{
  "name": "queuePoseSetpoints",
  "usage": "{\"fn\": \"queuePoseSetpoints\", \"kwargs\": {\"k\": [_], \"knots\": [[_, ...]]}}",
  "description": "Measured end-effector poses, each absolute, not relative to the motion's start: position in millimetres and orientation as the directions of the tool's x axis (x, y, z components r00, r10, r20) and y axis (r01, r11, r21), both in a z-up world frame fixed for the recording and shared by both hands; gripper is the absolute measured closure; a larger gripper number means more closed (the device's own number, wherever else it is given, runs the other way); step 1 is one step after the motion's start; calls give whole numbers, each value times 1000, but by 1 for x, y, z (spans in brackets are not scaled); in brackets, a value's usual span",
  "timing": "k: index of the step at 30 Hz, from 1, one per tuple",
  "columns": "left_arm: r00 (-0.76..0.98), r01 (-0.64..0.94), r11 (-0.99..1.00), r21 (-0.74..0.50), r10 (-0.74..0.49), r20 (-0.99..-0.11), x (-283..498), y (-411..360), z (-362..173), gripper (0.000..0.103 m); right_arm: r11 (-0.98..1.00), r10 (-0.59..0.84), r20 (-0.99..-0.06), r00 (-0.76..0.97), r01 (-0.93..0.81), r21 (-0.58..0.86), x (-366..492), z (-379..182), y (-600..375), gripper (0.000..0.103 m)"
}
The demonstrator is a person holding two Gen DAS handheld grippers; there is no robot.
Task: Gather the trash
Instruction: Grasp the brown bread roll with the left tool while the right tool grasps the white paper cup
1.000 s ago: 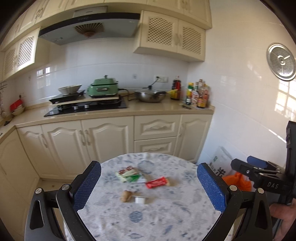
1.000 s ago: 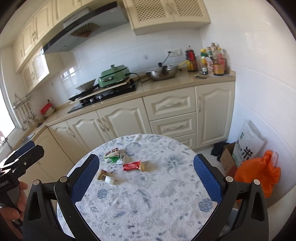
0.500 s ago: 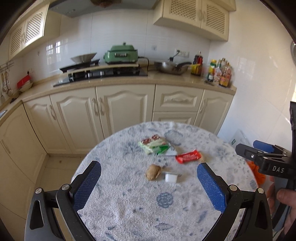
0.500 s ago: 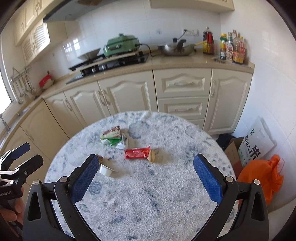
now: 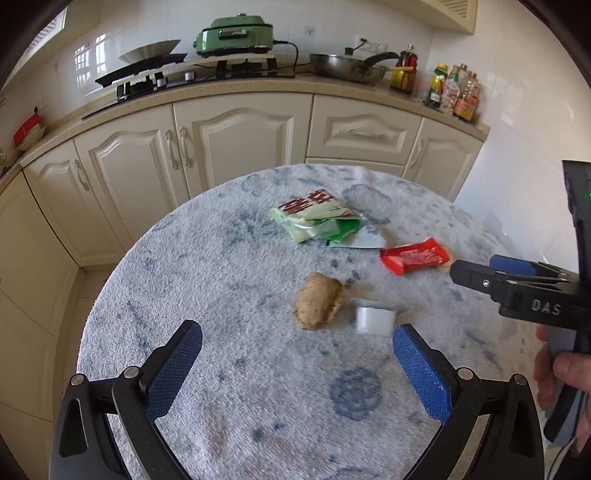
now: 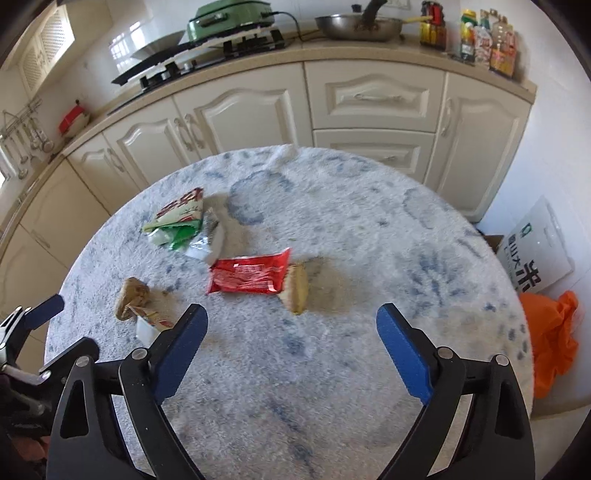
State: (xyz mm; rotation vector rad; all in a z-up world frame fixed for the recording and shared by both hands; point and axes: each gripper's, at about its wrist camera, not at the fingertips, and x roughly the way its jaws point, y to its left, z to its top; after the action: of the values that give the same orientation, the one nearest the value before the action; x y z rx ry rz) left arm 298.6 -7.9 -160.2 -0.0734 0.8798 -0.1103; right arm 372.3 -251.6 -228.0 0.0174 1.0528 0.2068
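Trash lies on a round table (image 5: 192, 258) (image 6: 369, 229) with a blue-patterned cloth: a green and white wrapper (image 5: 314, 219) (image 6: 177, 221), a red wrapper (image 5: 413, 255) (image 6: 247, 275) with a piece of bread (image 6: 295, 290) at its end, a brown crumpled lump (image 5: 317, 306) (image 6: 131, 293) and a small white cup (image 5: 375, 320) (image 6: 146, 326). My left gripper (image 5: 297, 365) hovers open just short of the lump and cup. My right gripper (image 6: 291, 343) hangs just short of the red wrapper, jaws wide but closing, nothing between them. It also shows in the left wrist view (image 5: 495, 269).
Cream kitchen cabinets (image 5: 236, 136) and a counter with a hob, a green cooker (image 5: 236, 35), a pan and bottles stand behind the table. An orange bag (image 6: 554, 332) and a white sack (image 6: 535, 254) sit on the floor to the right.
Both grippers have come down and tilted toward the table, so the trash looms larger and nearer. The right gripper's fingers have drawn slightly closer together.
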Motion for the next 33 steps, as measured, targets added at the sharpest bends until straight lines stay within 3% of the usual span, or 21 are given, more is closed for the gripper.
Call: {"fn": "queuePoseSetpoints", "kwargs": {"k": [6,7,8,16,19,21,24,30,33], "knots": [[619,84,991,-100,-131,-774,329,2,-178,2,949,285,-861,421,-251,191,364,-235,-216,16],[616,95,991,-95,-133,-777,333,1,-182,2,945,293,-862,414,-260,197,363,-237,-211,25],[611,103,991,-86,-131,-780,342,1,-186,2,947,283,-865,414,-263,184,362,-238,-207,27],[596,179,980,-84,-177,-783,373,-10,-214,9,961,249,-870,426,-217,169,355,-236,-214,28],[606,200,977,-79,-187,-773,379,-14,-215,27,964,242,-871,428,-211,165,356,-235,-216,28],[607,208,972,-109,-216,-765,375,-16,-214,55,962,245,-872,425,-216,165,355,-236,-213,28],[597,199,966,-163,-252,-762,371,-4,-214,75,954,264,-870,417,-243,174,354,-238,-203,28],[605,126,975,-185,-223,-764,349,21,-213,75,927,313,-863,398,-327,186,359,-248,-170,28],[606,105,976,-191,-215,-766,336,29,-213,75,914,314,-867,387,-371,165,364,-257,-153,43]]}}
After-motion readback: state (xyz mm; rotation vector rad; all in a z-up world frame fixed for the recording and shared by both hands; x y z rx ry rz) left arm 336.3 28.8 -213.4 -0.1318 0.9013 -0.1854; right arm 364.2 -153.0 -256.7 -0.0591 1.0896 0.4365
